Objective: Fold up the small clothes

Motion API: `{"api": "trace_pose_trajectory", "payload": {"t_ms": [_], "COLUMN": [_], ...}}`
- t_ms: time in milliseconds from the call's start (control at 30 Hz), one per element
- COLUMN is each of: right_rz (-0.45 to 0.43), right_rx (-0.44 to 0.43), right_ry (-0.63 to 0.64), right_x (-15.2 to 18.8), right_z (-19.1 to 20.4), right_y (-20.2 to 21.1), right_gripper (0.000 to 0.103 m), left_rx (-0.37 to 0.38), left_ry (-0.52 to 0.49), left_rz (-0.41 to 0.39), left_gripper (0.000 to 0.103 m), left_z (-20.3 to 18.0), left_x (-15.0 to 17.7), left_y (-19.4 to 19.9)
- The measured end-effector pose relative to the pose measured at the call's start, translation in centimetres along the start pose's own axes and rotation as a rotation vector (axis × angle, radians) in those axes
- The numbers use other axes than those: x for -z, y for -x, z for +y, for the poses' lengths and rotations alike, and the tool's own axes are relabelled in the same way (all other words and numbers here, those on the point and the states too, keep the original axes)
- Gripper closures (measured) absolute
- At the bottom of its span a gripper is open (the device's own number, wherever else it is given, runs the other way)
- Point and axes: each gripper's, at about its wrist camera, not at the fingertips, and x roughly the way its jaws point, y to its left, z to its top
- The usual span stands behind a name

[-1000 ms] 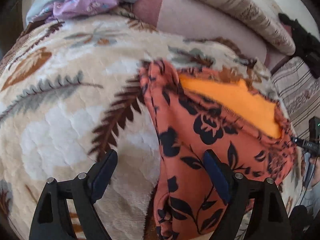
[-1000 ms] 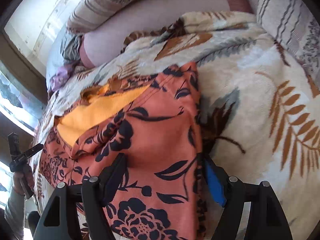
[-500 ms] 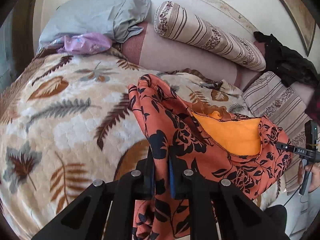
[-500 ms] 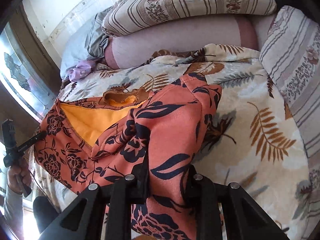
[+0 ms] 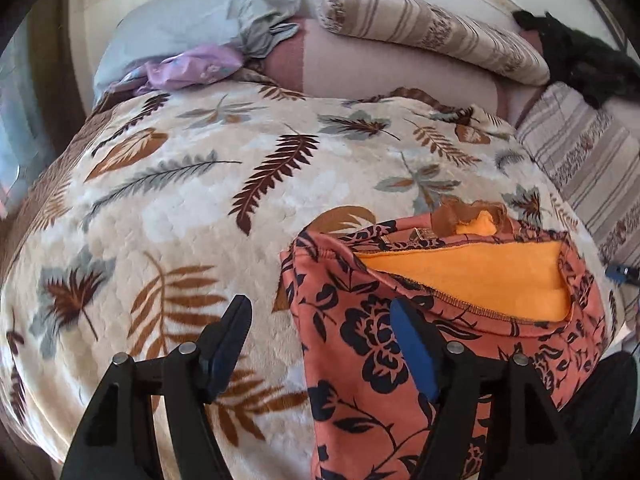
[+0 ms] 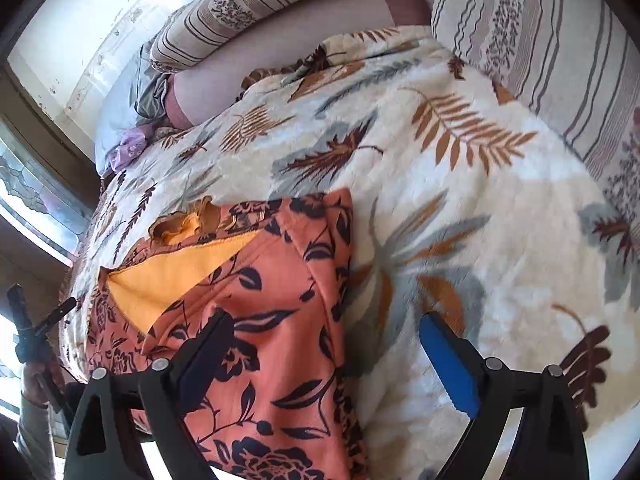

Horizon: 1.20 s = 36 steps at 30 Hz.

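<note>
A coral-red garment [image 5: 360,344] with a dark flower print lies folded on the leaf-patterned blanket [image 5: 180,220], its orange lining [image 5: 480,280] showing at the fold. My left gripper [image 5: 318,306] hovers over the garment's left edge with its jaws opening; the pads do not press the cloth. In the right wrist view the same garment [image 6: 272,280] lies at lower left on the blanket [image 6: 460,220]. My right gripper [image 6: 327,320] straddles its right edge, jaws opening wide, nothing pinched.
Striped pillows [image 5: 420,28], a grey pillow [image 5: 180,28] and a purple cloth [image 5: 192,68] line the far side. A black garment [image 5: 580,60] lies at the back right, a striped cushion [image 6: 560,60] to the right. A hand [image 6: 32,380] shows at the left edge.
Half a second ago both grippers were shut on the garment's edges and held it up. Both have let go and opened, and the garment now lies folded on the blanket.
</note>
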Motion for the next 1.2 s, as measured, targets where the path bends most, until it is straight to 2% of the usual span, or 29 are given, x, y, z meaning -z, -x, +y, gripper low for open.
{"api": "trace_pose_trajectory", "payload": {"t_ms": [167, 267, 467, 533, 600, 733, 767, 800, 833, 867, 900, 967, 1067, 1133, 1167, 1200], "right_rz": [0.02, 0.028, 0.053, 0.086, 0.129, 0.162, 0.169, 0.174, 0.171, 0.16, 0.142, 0.076, -0.048, -0.104, -0.12, -0.119], "right_rx": [0.071, 0.108, 0.121, 0.125, 0.115, 0.109, 0.096, 0.078, 0.071, 0.079, 0.094, 0.125, 0.15, 0.158, 0.155, 0.152], "right_ry": [0.208, 0.305, 0.384, 0.401, 0.386, 0.368, 0.353, 0.338, 0.332, 0.339, 0.352, 0.372, 0.377, 0.318, 0.253, 0.172], "right_x": [-0.3, -0.2, -2.6, -3.1, -3.5, -3.5, -3.7, -3.8, -3.9, -3.9, -4.0, -4.1, -4.8, -6.2, -7.1, -7.7], "right_z": [2.2, 3.0, 4.2, 4.4, 4.3, 4.5, 4.4, 4.3, 4.4, 4.7, 5.0, 5.9, 6.8, 5.9, 4.5, 2.7], "right_y": [-1.6, -2.7, -6.0, -7.6, -9.0, -9.8, -9.7, -9.5, -9.1, -8.7, -8.0, -6.0, -2.4, -1.3, -1.6, -2.7], "right_gripper": [0.007, 0.008, 0.01, 0.022, 0.047, 0.053, 0.057, 0.066, 0.07, 0.081, 0.092, 0.093, 0.094, 0.093, 0.093, 0.086], "left_rx": [-0.051, -0.038, -0.031, -0.028, -0.025, -0.019, -0.012, -0.011, -0.016, -0.022, -0.04, -0.064, -0.041, -0.057, -0.065, -0.067], "left_ry": [-0.114, -0.112, -0.107, -0.101, -0.096, -0.103, -0.104, -0.108, -0.114, -0.119, -0.127, -0.133, -0.063, -0.003, 0.032, 0.048], "left_rz": [0.082, 0.095, 0.082, 0.078, 0.075, 0.069, 0.066, 0.066, 0.067, 0.056, 0.04, -0.011, -0.114, -0.164, -0.159, -0.1], "left_gripper": [0.031, 0.031, 0.031, 0.031, 0.031, 0.032, 0.042, 0.052, 0.067, 0.083, 0.095, 0.096, 0.096, 0.096, 0.096, 0.095], "left_z": [-0.5, -0.1, -0.1, -0.1, 0.0, 0.0, 0.0, -0.1, -0.2, -0.4, -0.6, -0.8, -0.1, 0.9, 1.6, 2.2], "left_x": [-0.9, -1.1, -2.0, -2.1, -2.1, -2.0, -2.0, -2.0, -2.1, -2.2, -2.3, -2.5, -3.2, -3.8, -4.1, -4.5], "left_y": [-4.8, -6.0, -7.2, -7.5, -7.7, -8.0, -8.0, -8.0, -8.0, -7.7, -7.3, -5.6, -1.9, -0.6, -1.1, -3.0]}}
